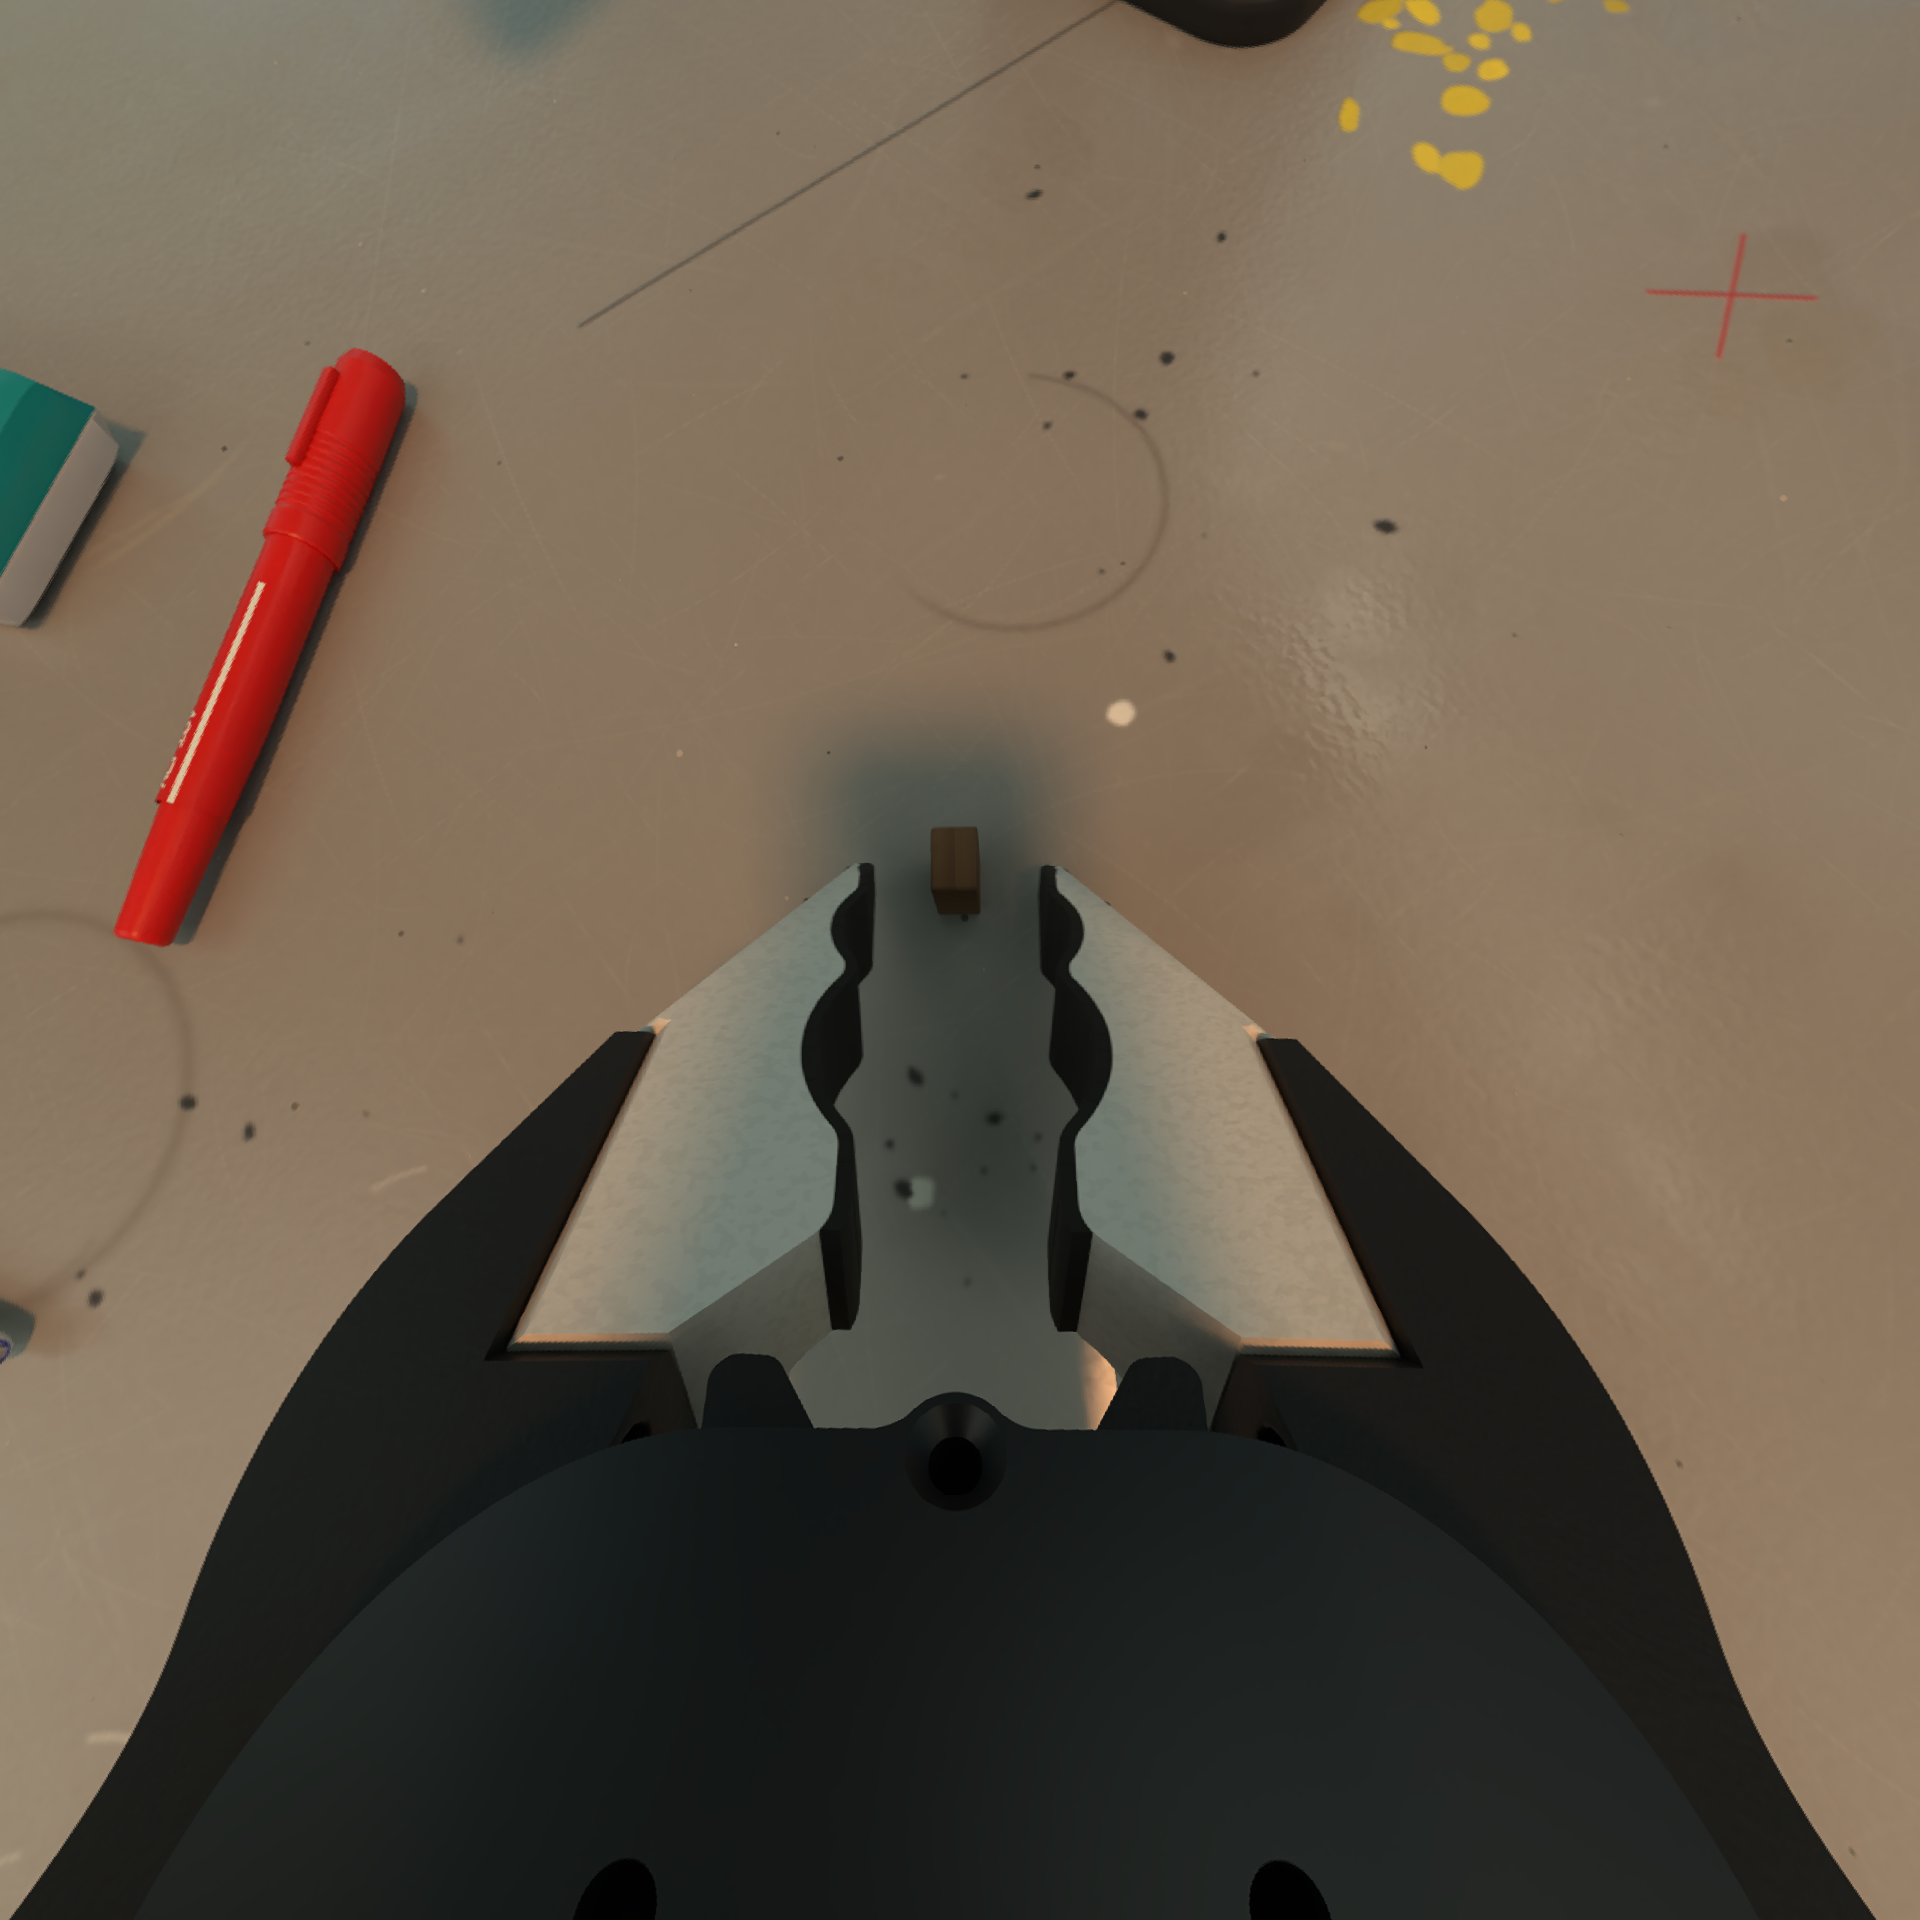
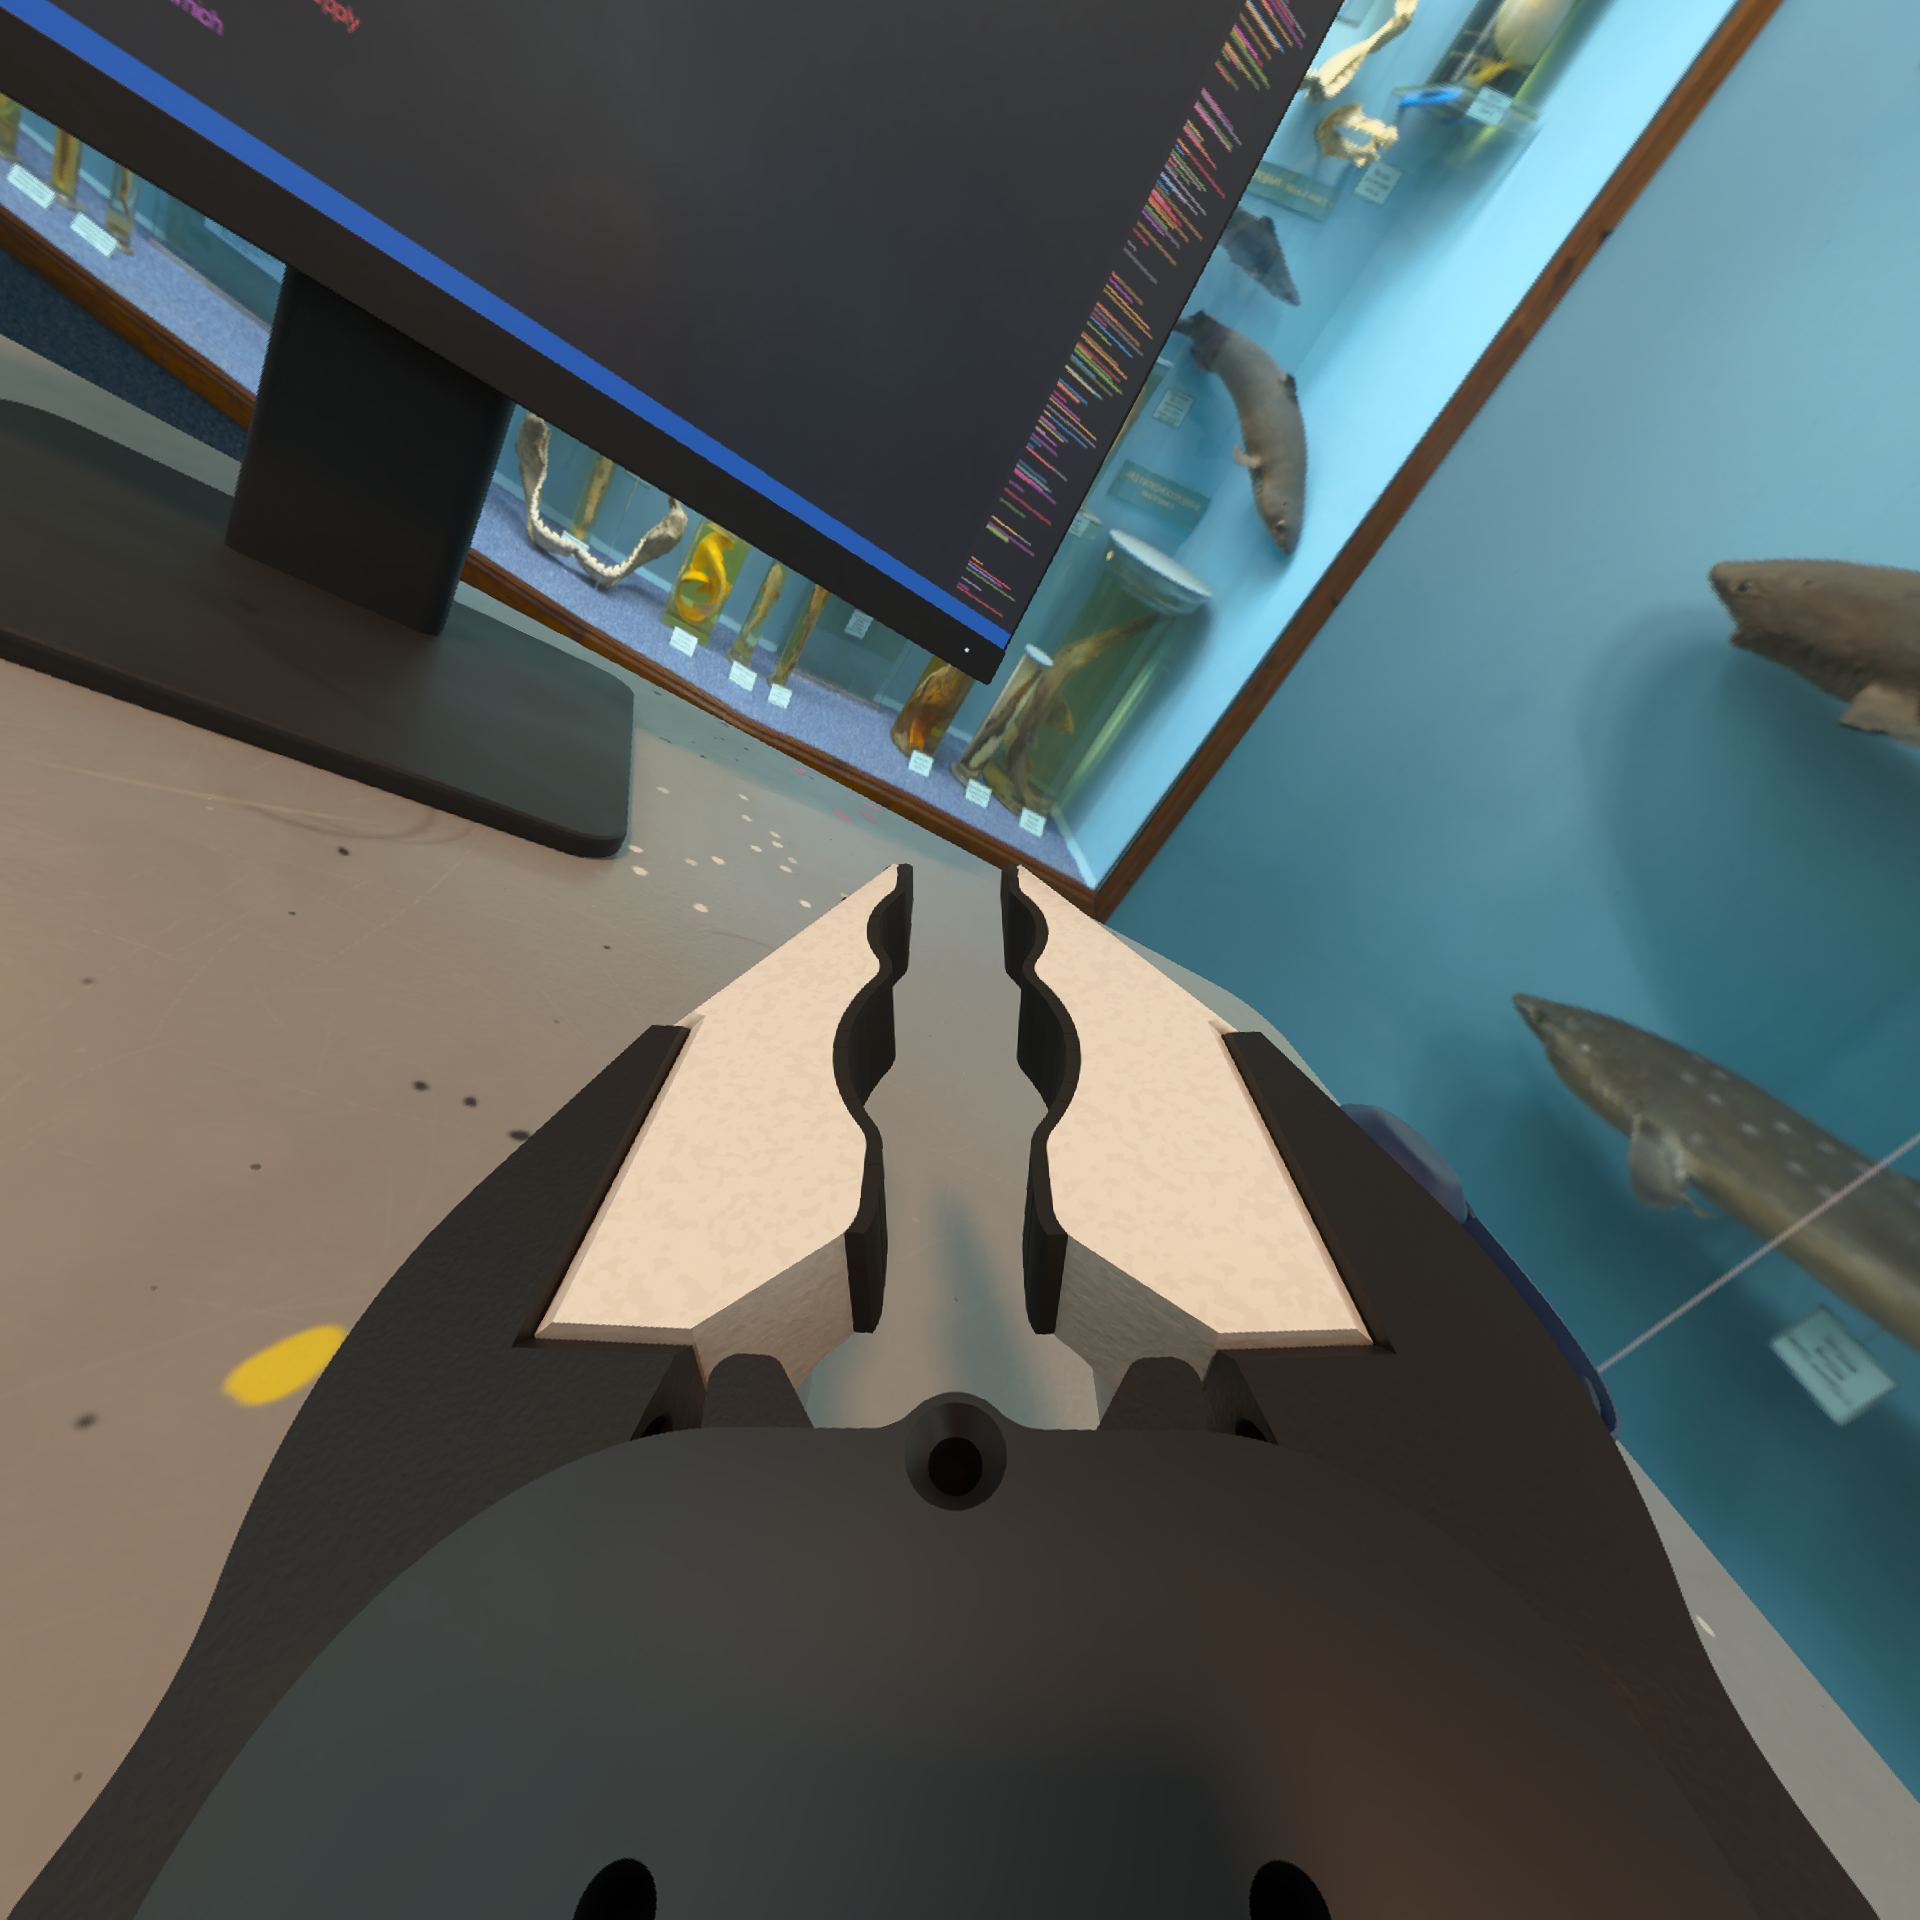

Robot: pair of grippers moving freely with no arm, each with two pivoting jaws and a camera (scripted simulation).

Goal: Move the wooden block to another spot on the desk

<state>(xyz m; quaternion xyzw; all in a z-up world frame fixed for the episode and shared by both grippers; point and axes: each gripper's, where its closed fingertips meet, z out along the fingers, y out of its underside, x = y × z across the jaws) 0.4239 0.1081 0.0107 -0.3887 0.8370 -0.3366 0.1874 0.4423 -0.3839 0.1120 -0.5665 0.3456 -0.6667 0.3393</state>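
A small brown wooden block (image 1: 955, 871) stands on the beige desk (image 1: 1351, 727) in the left wrist view. My left gripper (image 1: 956, 883) points down at the desk and is open. The block sits between its two fingertips, with a gap on each side, in the gripper's dark shadow. My right gripper (image 2: 956, 883) is open and empty. It hovers above the desk near its far right corner, pointing toward the monitor. The block does not show in the right wrist view.
A red marker (image 1: 265, 644) lies at the left, with a teal and grey eraser (image 1: 47, 499) beyond it. A monitor (image 2: 727, 260) on a dark stand (image 2: 343, 665) stands at the back. The desk's edge (image 2: 1195, 966) runs just right of my right gripper.
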